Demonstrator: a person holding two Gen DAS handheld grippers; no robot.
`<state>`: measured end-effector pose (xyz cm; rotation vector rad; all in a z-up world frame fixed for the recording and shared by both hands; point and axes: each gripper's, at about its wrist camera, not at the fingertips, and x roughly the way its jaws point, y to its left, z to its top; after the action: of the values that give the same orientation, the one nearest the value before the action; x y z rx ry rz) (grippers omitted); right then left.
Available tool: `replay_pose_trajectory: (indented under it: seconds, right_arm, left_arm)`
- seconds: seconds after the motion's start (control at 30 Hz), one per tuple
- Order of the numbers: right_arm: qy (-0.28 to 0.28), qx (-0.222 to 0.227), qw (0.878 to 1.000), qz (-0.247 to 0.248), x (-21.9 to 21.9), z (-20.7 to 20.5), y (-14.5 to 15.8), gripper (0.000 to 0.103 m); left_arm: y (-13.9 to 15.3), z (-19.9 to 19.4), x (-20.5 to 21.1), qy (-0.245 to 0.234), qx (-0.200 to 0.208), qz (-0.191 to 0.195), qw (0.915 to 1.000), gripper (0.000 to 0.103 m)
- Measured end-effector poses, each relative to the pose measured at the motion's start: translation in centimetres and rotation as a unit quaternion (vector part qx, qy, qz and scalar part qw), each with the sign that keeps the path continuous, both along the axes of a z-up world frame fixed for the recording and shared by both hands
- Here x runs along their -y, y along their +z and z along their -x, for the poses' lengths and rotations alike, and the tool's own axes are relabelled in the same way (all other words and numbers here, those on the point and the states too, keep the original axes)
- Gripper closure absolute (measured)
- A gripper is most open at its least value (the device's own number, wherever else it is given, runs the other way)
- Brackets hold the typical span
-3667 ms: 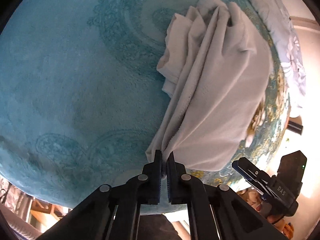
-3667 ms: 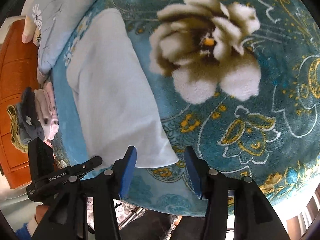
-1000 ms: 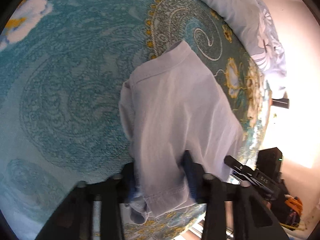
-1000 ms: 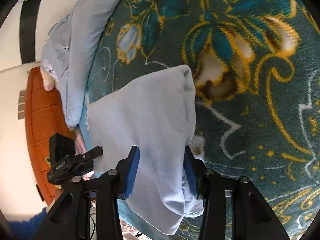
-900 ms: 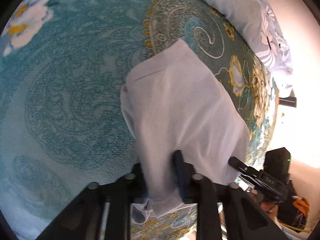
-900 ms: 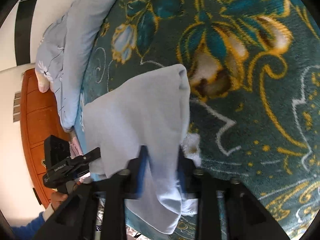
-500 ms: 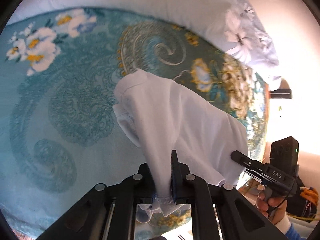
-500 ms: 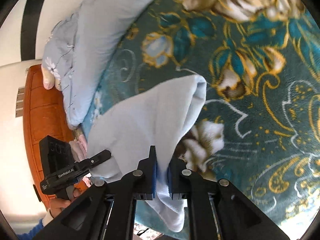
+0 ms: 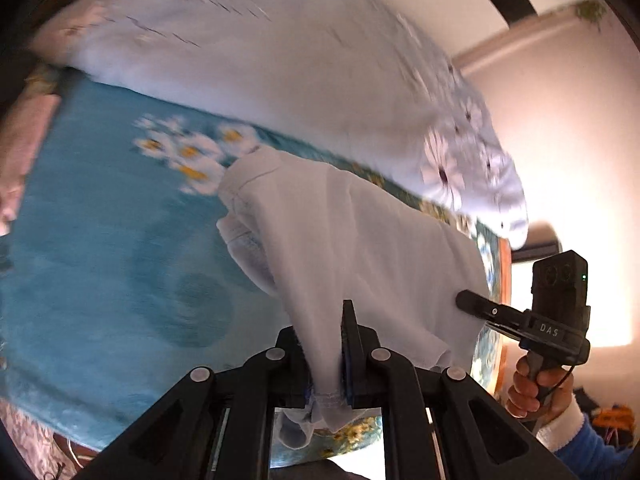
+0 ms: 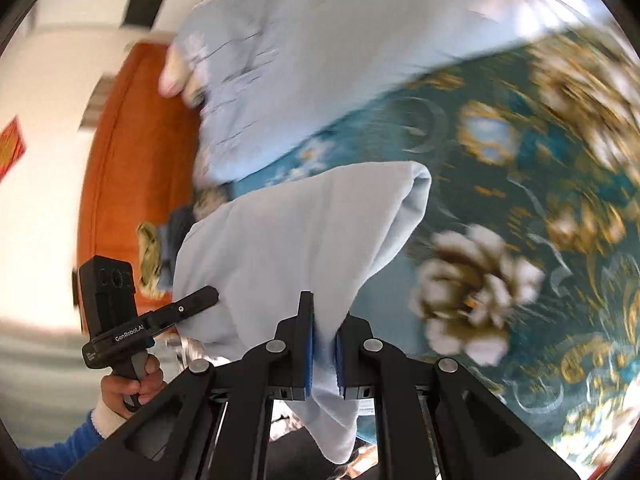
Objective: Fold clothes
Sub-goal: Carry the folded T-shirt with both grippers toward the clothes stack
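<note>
The shirt [image 9: 360,240] is pinched at its near edge by both grippers: the left gripper [image 9: 326,356] and the right gripper [image 10: 323,354] (each clamped on cloth). It is held above the blanket [image 9: 100,260], beside the quilt [image 9: 300,60].

Pale white garment [image 9: 360,240] hangs draped, lifted above the bed.

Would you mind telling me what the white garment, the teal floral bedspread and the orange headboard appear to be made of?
White garment: probably soft cotton knit, matte; it drapes limply and has a stitched hem.
Teal floral bedspread: seemingly plush fleece; its surface looks fuzzy, though blurred.
Orange headboard: likely varnished wood, smooth with a slight sheen; blur leaves this uncertain.
</note>
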<state>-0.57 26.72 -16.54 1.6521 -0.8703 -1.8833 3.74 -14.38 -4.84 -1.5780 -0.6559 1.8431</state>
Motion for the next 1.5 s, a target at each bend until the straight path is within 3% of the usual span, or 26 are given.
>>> replay_pose_trajectory:
  seconds: [0.17, 0.4, 0.8, 0.9, 1.2, 1.5]
  right_arm:
    - [0.062, -0.047, 0.996, 0.031, 7.1, 2.4, 3.5, 0.094]
    - [0.130, -0.089, 0.987, 0.043, 17.3, 4.5, 7.3, 0.094]
    - [0.154, -0.155, 0.974, 0.053, 35.5, 6.2, 15.8, 0.094]
    - [0.160, -0.161, 0.973, 0.052, 40.6, 6.5, 17.2, 0.094]
    - [0.198, -0.145, 0.968, 0.043, 56.3, 7.8, 17.0, 0.094]
    - [0.220, -0.113, 0.969, 0.025, 65.5, 9.7, 15.0, 0.094]
  left_arm:
    - [1.3, 0.4, 7.6, 0.076, -0.006, -0.003, 0.9971, 0.091]
    - [2.3, 2.2, 16.8, 0.136, -0.030, -0.004, 0.9903, 0.091]
    - [3.5, 8.1, 36.0, 0.117, -0.105, -0.033, 0.9869, 0.091]
    - [2.5, 9.7, 41.5, 0.122, -0.104, -0.040, 0.9862, 0.091]
    - [-1.3, 13.6, 53.2, 0.117, -0.101, 0.003, 0.9880, 0.091]
    - [-5.3, 18.1, 59.8, 0.140, -0.083, -0.020, 0.9865, 0.091]
